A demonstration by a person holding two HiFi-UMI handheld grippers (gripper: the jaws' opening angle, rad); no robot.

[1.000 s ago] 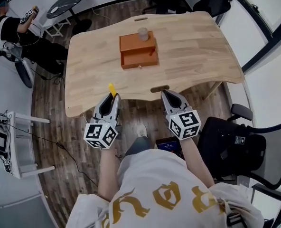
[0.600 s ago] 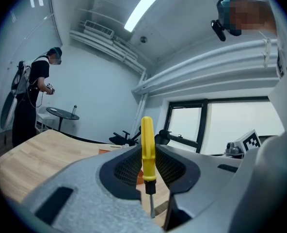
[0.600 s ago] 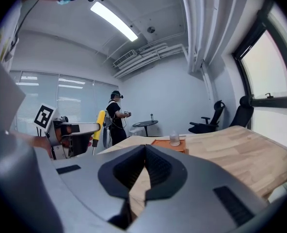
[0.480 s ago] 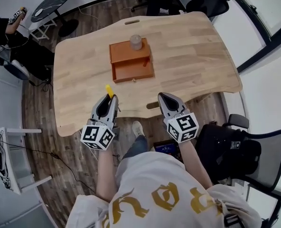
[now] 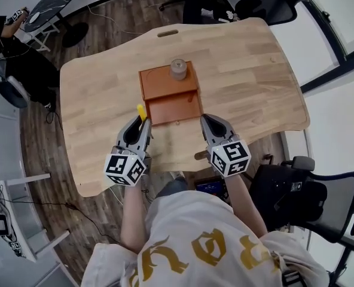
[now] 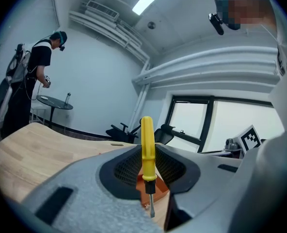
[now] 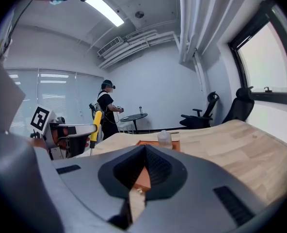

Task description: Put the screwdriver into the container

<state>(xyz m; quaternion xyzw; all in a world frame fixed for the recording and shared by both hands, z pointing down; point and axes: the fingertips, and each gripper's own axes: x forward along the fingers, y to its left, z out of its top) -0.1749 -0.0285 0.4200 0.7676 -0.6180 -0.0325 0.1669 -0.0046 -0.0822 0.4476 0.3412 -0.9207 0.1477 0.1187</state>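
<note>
Fingers (image 6: 125, 168) of the left gripper (image 5: 140, 126) are pinched on the screwdriver (image 6: 147, 147) right at its collar, yellow handle standing up, blade poking down. Over on the other side, the right gripper (image 5: 207, 120) has its jaws together with nothing in them, and it hangs just off the container's front right corner.

Now the layout. The table (image 5: 249, 70) spreads out ahead, and the orange container (image 5: 172, 108) sits mid-table with its front tray open toward the person. A jar (image 5: 178, 69) stands on the container's back part. And the screwdriver? It's in the air just beside the front left corner, not yet over the tray.

So this looks like the carry: tool in hand, drop still to come. Next up, the left gripper needs to swing across until the tool is above the open tray. Then it should tip the tool flat so it fits lengthwise, come down inside the walls, and only then let go. The front wall is the thing to clear.
</note>
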